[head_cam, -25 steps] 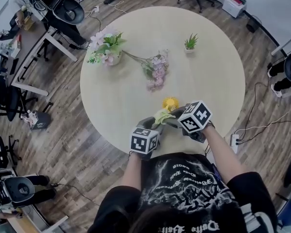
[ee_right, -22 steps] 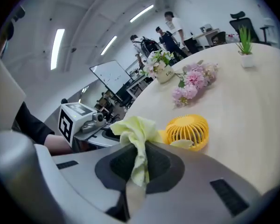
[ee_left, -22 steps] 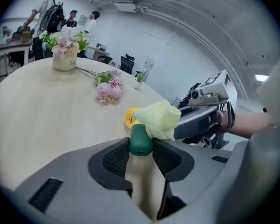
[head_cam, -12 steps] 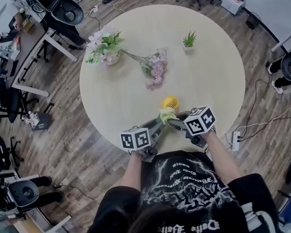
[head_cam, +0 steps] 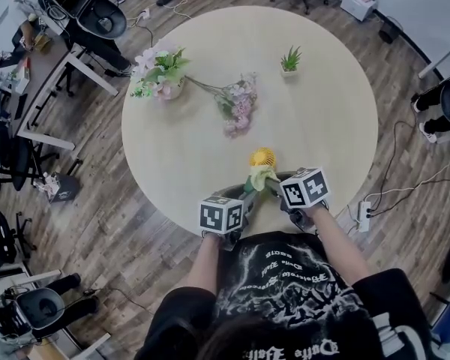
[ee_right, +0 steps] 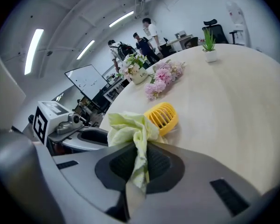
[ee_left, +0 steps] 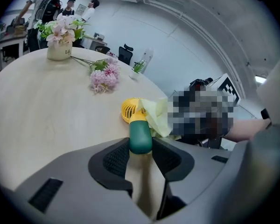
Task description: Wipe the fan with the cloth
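Head view: by the near edge of the round table (head_cam: 322,111), both grippers meet at the yellow fan (head_cam: 262,157), with the cloth (head_cam: 259,177) bunched against it. Left gripper view: the left gripper (ee_left: 141,149) pinches the fan's green handle. Right gripper view: the right gripper (ee_right: 139,160) clamps the pale green cloth just beside the fan's grille

One fan (head_cam: 262,157), one cloth (head_cam: 256,178), one flower vase (head_cam: 169,88), one loose pink sprig (head_cam: 238,111), one potted plant (head_cam: 289,61), one table (head_cam: 322,118).
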